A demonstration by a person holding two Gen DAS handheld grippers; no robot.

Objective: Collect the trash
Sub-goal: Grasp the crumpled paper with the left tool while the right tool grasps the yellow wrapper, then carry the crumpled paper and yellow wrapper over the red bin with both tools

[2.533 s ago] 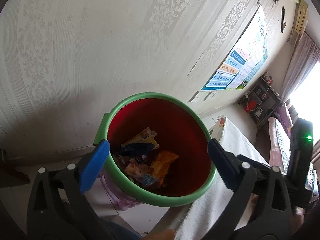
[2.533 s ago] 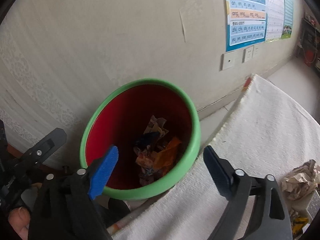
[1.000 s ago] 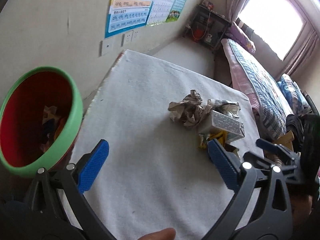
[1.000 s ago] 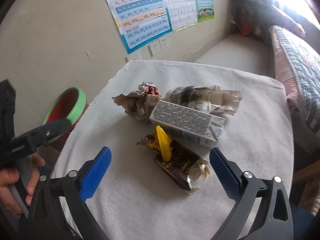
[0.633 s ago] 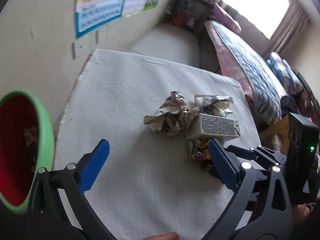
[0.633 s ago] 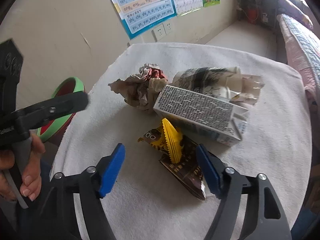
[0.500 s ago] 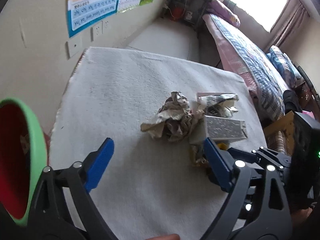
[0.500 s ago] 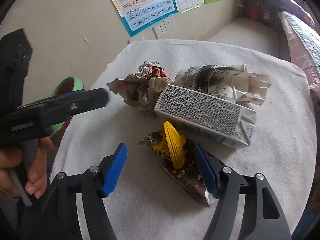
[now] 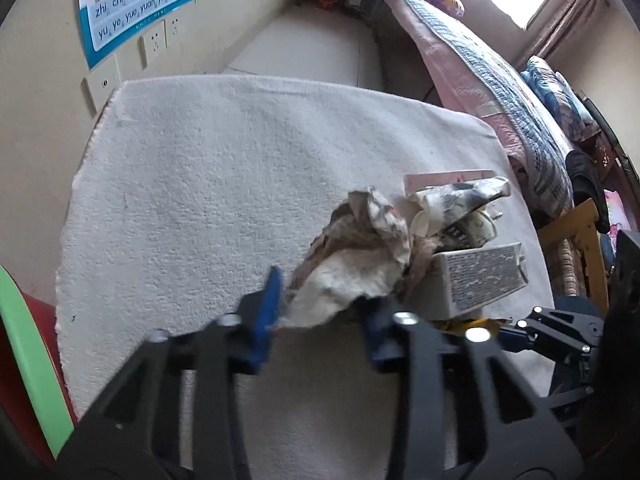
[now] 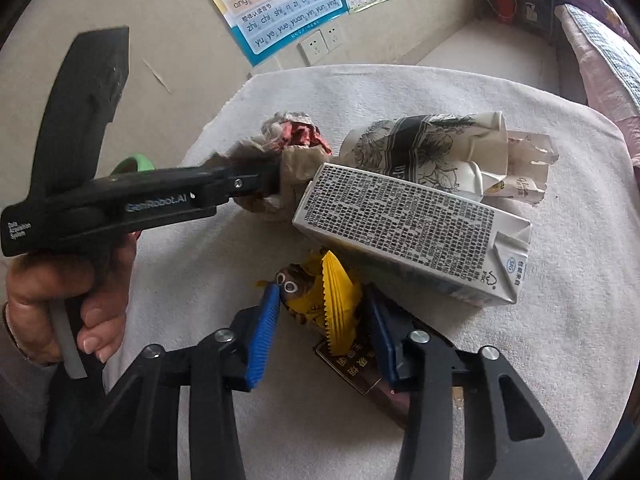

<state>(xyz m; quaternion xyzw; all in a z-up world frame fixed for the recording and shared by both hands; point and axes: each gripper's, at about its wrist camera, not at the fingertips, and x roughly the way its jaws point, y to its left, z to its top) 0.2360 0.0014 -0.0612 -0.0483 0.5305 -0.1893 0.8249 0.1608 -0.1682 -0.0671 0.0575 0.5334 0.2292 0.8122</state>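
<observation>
Both grippers are closing on trash on the white table (image 9: 200,184). The left gripper (image 9: 318,312) narrows around the near flap of the paper wad (image 9: 360,264); the right gripper (image 10: 320,328) narrows around the yellow wrapper (image 10: 332,300), which lies just below the carton (image 10: 408,232) and the crushed cup (image 10: 432,148). Judging by this, each should pinch fully before lifting, straight up, so neighbours stay put, then carry to the bin (image 9: 28,360) at the left. The left tool reads "GenRobot.AI"; the poster (image 10: 280,4) shows pinyin such as "yu ye yue yuan yin yun ying".
</observation>
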